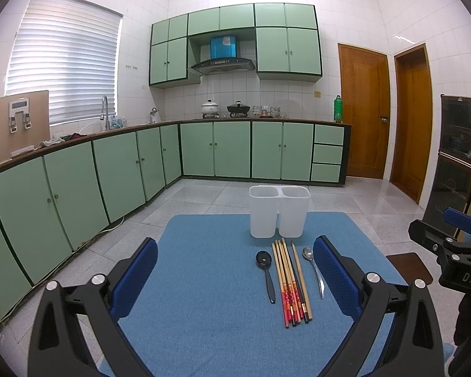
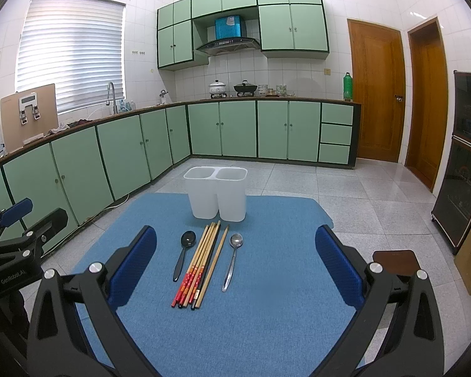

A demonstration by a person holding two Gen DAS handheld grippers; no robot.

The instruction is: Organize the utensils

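A white two-compartment holder (image 1: pixel 278 211) (image 2: pixel 216 193) stands empty at the far side of a blue mat (image 1: pixel 204 282) (image 2: pixel 267 282). In front of it lie a black spoon (image 1: pixel 266 271) (image 2: pixel 183 253), a bundle of several chopsticks (image 1: pixel 290 279) (image 2: pixel 201 264) and a metal spoon (image 1: pixel 314 267) (image 2: pixel 232 259). My left gripper (image 1: pixel 235 279) is open and empty, above the mat, left of the utensils. My right gripper (image 2: pixel 235 273) is open and empty, above the mat behind the utensils. Each gripper shows at the edge of the other's view, the right one (image 1: pixel 449 245) and the left one (image 2: pixel 18 229).
Green kitchen cabinets (image 1: pixel 78 182) run along the left and back walls. Two wooden doors (image 1: pixel 364 113) stand at the right, with a dark cabinet (image 2: pixel 464 157) beyond. A brown stool top (image 2: pixel 395 260) sits right of the mat. The floor is grey tile.
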